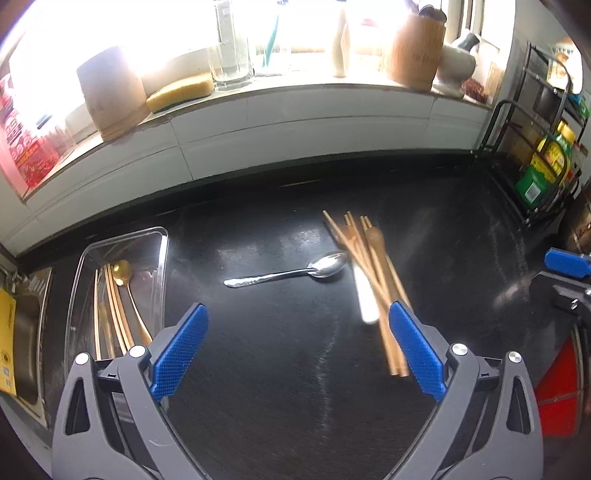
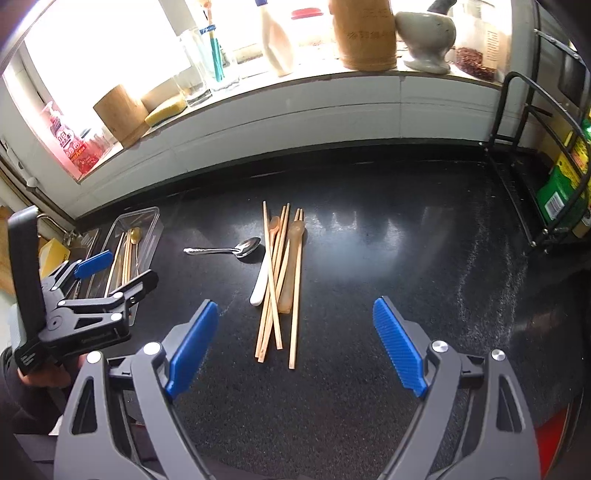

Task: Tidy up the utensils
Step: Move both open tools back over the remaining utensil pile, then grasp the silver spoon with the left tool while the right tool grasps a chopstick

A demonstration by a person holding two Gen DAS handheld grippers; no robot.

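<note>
Both grippers over black countertop (image 2: pixel 369 258), tilted down, nothing between fingers. Left gripper (image 1: pixel 297 343) jaws spread wide, empty; blue pads (image 1: pixel 181 350) flank bare counter. Right gripper (image 2: pixel 295 343) jaws also wide apart, empty, aimed at the loose pile. Left gripper visible from the right wrist view too (image 2: pixel 92 280), off to the left near the tray, held by a hand (image 2: pixel 40 373) in a dark sleeve. Clear plastic tray (image 1: pixel 162 243) at far left of counter, beside the sink (image 1: pixel 29 325); holds a gold spoon (image 1: pixel 122 273) plus several wooden chopsticks (image 1: pixel 114 314) lying lengthwise. Still loose on counter: steel spoon (image 2: pixel 225 249) lying sideways, bowl end just beside the pile; pile of wooden chopsticks (image 2: pixel 280 280) crossed over each other, with a white-handled spoon (image 2: pixel 260 284) on its left edge and a wooden spoon (image 2: pixel 295 251) among the sticks. Pile partly behind left gripper's right finger in left wrist view. Windowsill behind: wooden holders (image 2: pixel 364 33), glass (image 2: pixel 194 85), yellow sponge (image 2: pixel 166 109), stone mortar (image 2: pixel 424 35). Black wire rack (image 2: pixel 535 155) at right edge.
</note>
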